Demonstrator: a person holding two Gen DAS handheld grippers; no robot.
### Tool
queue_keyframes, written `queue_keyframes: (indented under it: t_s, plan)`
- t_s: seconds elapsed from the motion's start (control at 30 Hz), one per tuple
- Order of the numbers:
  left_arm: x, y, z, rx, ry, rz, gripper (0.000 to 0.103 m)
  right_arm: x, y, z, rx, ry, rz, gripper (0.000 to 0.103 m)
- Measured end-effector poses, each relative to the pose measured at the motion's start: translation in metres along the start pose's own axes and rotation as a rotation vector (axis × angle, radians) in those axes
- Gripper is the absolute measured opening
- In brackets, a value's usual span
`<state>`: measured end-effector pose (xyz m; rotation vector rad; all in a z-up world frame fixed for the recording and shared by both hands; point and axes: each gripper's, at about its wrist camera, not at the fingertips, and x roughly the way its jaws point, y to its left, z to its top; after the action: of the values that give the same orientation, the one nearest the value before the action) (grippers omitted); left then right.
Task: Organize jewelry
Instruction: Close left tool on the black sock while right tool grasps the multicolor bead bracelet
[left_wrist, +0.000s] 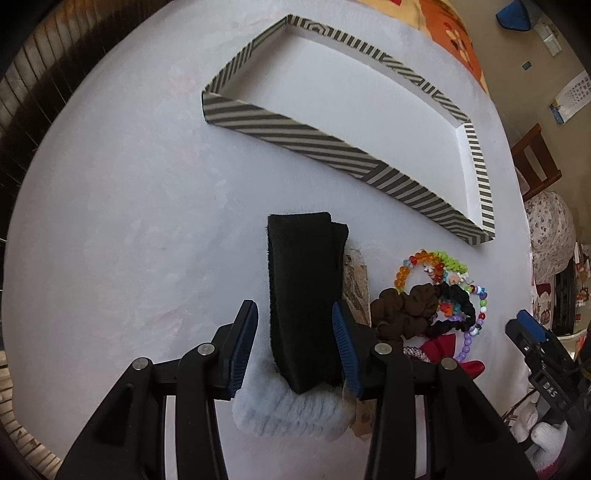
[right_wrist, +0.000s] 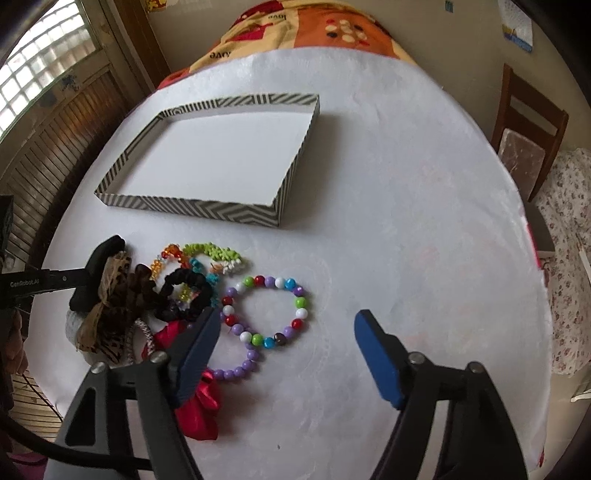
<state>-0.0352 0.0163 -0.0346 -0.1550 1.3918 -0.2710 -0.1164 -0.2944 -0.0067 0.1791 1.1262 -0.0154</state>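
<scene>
A black fabric band (left_wrist: 304, 295) lies on a pale fluffy band (left_wrist: 291, 410). My left gripper (left_wrist: 295, 336) is open, its fingers on either side of the black band without pinching it. To its right lies a pile of jewelry: a brown scrunchie (left_wrist: 404, 306), a rainbow bead bracelet (left_wrist: 424, 258), a black scrunchie (right_wrist: 188, 291) and a red bow (right_wrist: 199, 410). A multicolour bead bracelet (right_wrist: 271, 310) lies apart from the pile. My right gripper (right_wrist: 286, 354) is open and empty, just above that bracelet. An empty striped tray (right_wrist: 184, 206) sits further back, and it also shows in the left wrist view (left_wrist: 295, 133).
The table (right_wrist: 406, 221) has a white cloth, with an orange patterned cloth (right_wrist: 314, 26) at its far end. A wooden chair (right_wrist: 528, 122) stands at the right. A leopard-print hair tie (right_wrist: 110, 325) lies at the pile's left.
</scene>
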Motion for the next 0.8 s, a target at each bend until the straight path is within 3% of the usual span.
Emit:
queue_keyframes:
  t_s: [0.13,0.2,0.3,0.33,0.47,0.57,0.8]
  plan:
    - [0.008,-0.001,0.002,0.007,0.012,-0.009,0.033,0.021,-0.002,0.005,-0.020,0.041,-0.011,0.052]
    - [0.009,-0.001,0.002,0.014,0.010,-0.012,0.024,0.035,-0.004,0.007,-0.028,0.069,-0.022,0.040]
    - [0.012,-0.003,0.002,0.028,0.009,-0.003,0.016,0.050,-0.006,0.007,-0.043,0.096,-0.026,0.032]
    - [0.013,-0.004,0.002,0.036,0.008,0.000,0.012,0.050,-0.004,0.008,-0.053,0.078,-0.032,0.031]
    - [0.009,-0.005,0.002,0.039,-0.017,0.006,0.004,0.052,-0.001,0.009,-0.100,0.060,-0.062,0.010]
    - [0.001,-0.004,0.003,0.041,-0.044,0.006,0.002,0.049,-0.001,0.009,-0.100,0.060,-0.042,0.010]
    - [-0.032,0.000,0.012,0.050,-0.124,0.001,0.002,0.003,0.003,0.030,-0.084,-0.028,0.023,0.010]
